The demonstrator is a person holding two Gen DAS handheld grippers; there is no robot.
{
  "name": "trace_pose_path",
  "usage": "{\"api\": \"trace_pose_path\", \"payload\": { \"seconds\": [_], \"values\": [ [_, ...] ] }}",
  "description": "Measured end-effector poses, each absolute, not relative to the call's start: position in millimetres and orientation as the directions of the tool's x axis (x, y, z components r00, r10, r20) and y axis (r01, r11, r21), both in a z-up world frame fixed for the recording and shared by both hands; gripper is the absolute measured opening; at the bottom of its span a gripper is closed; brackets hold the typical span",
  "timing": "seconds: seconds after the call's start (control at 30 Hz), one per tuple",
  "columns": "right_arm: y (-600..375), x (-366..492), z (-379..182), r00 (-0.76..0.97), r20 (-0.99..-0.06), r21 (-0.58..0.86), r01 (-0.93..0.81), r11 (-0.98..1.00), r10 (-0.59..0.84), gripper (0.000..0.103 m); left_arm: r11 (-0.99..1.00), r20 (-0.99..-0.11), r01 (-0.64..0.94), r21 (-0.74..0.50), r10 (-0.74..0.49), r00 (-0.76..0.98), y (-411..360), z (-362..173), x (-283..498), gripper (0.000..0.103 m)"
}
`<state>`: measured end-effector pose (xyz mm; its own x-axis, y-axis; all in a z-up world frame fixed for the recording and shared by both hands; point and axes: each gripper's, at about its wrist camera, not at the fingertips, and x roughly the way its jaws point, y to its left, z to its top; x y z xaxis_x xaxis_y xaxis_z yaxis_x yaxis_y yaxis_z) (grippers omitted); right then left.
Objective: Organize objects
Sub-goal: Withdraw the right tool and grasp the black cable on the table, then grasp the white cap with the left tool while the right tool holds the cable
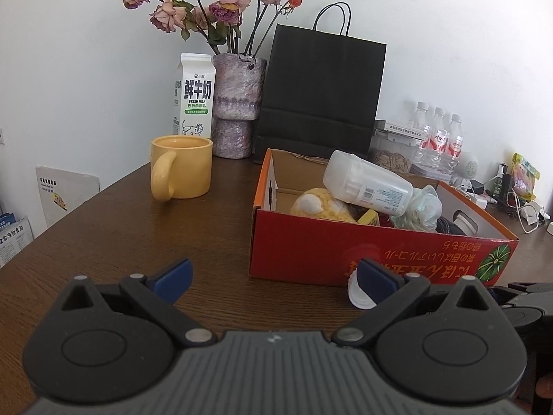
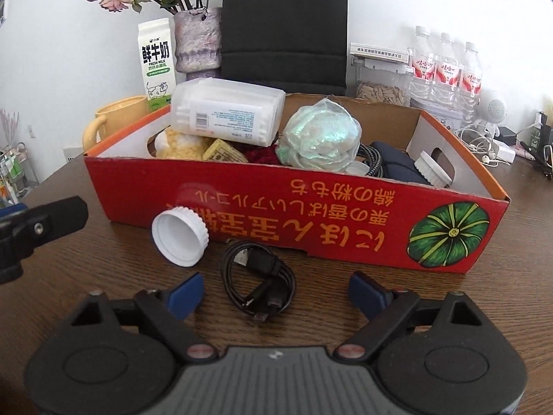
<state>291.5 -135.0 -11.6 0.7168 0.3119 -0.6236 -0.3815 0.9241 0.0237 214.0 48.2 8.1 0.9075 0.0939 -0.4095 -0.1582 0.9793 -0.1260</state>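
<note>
A red cardboard box (image 2: 311, 221) stands on the wooden table, also in the left wrist view (image 1: 311, 252). It holds a clear plastic container (image 2: 224, 110), a yellow plush (image 2: 183, 147), a greenish bundle (image 2: 318, 138), a brush (image 2: 432, 169) and more. A coiled black USB cable (image 2: 259, 276) and a white cap (image 2: 179, 235) lie on the table in front of the box. My right gripper (image 2: 274, 294) is open just before the cable. My left gripper (image 1: 274, 276) is open and empty left of the box; the cap (image 1: 357, 295) is by its right finger.
A yellow mug (image 1: 181, 167), a milk carton (image 1: 193, 95), a vase of dried roses (image 1: 235, 103) and a black paper bag (image 1: 321, 93) stand behind the box. Water bottles (image 2: 446, 69), a seed jar (image 2: 380, 93) and tangled chargers (image 2: 490, 145) sit back right.
</note>
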Motion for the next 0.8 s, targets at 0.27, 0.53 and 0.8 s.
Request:
{"api": "trace_pose_path", "payload": {
  "seconds": [0.27,0.53,0.8],
  "values": [
    [-144,286,-7,0.716,-0.584,0.087,-0.414,0.906,0.383,0.040,0.978,-0.419,-0.164,-0.126,0.098,0.903,49,6,216,0.103],
    [-153,271,2,0.768,-0.501,0.069,-0.425,0.903,0.400,0.039,0.976,-0.437,-0.179,-0.125,0.108,0.893,50,3,219,0.103],
    [-174,262,10,0.817,-0.431,0.045,-0.405,0.913,0.383,0.039,0.974,-0.454,-0.190,-0.125,0.114,0.884,50,0,222,0.103]
  ]
}}
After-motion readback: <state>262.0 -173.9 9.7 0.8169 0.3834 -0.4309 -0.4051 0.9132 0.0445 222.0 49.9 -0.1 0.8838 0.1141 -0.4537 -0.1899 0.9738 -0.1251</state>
